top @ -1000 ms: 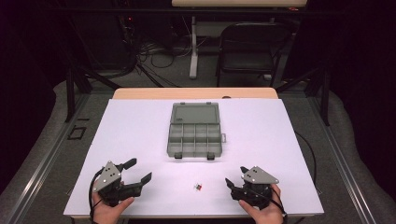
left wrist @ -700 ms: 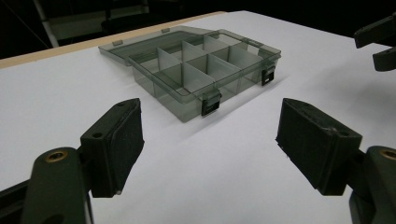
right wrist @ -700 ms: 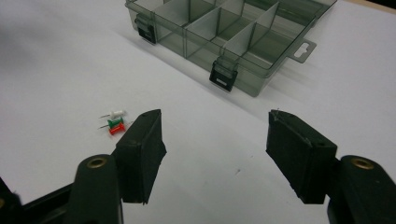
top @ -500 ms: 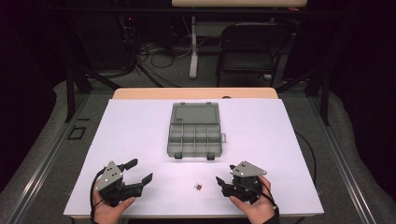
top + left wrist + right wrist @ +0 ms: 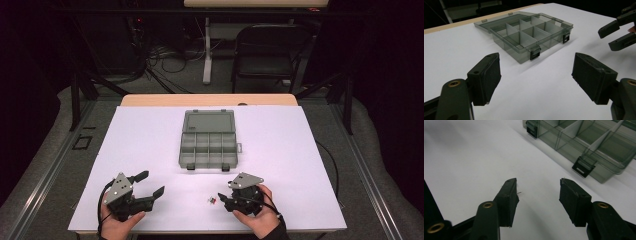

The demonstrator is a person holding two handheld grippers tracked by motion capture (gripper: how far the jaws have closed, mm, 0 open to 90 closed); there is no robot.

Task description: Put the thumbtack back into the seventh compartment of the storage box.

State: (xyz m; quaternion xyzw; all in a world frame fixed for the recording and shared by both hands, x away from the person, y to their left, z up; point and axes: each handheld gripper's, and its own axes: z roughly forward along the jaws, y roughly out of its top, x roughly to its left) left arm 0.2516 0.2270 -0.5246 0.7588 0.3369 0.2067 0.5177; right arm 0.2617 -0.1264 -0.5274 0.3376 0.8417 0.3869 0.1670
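An open, smoke-grey compartment box (image 5: 207,145) lies mid-table with its lid folded back; its compartments look empty (image 5: 529,32) (image 5: 586,145). Two tiny pieces, one red and one green (image 5: 212,200), lie on the white sheet in front of it. My right gripper (image 5: 221,201) stands open, low over the sheet, its tips just right of those pieces. In the right gripper view a thin wire-like bit (image 5: 519,193) shows beside the left jaw of that gripper (image 5: 537,192). My left gripper (image 5: 151,183) (image 5: 536,75) is open wide at the front left with nothing between its jaws.
The white sheet (image 5: 280,150) covers the table, with a wooden edge (image 5: 210,100) at the far side. A folding chair (image 5: 265,50) and cables stand on the floor beyond. The right gripper's jaws (image 5: 617,32) show at the upper right of the left gripper view.
My right gripper has slid left along the front of the table, up to the small pieces. The left gripper has barely shifted and stays open.
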